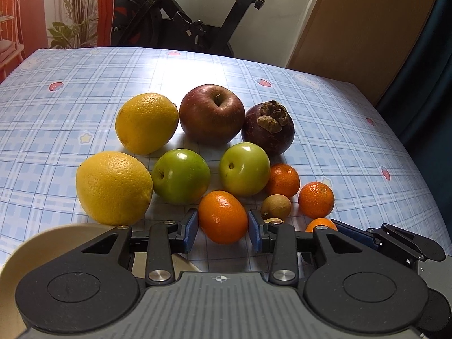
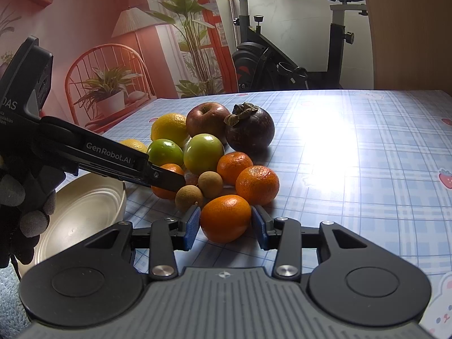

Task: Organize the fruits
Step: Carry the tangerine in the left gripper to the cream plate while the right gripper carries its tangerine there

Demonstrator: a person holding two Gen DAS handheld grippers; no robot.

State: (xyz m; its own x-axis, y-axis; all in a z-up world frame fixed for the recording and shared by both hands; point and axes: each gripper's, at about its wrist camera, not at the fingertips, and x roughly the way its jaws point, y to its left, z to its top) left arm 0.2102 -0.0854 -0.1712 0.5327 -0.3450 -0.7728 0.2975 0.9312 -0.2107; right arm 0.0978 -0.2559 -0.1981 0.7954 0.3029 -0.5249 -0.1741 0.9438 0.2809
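Observation:
In the left wrist view my left gripper (image 1: 223,227) is shut on an orange tangerine (image 1: 222,214), one blue pad on each side, at the near edge of the fruit pile. My right gripper (image 2: 226,224) is likewise shut on another tangerine (image 2: 225,217) that rests on the table. Behind them lie two lemons (image 1: 147,123), a red apple (image 1: 212,113), a mangosteen (image 1: 268,128), two green apples (image 1: 180,176), two more tangerines (image 1: 316,199) and small brown longans (image 1: 275,206). The left gripper (image 2: 169,178) shows from the side, held by a gloved hand (image 2: 17,197).
A cream bowl (image 2: 84,212) stands empty at the table's near left, beside the pile. The blue checked tablecloth (image 2: 353,155) stretches bare to the right. An exercise bike (image 2: 282,56) and a wooden panel (image 1: 367,22) stand beyond the far edge.

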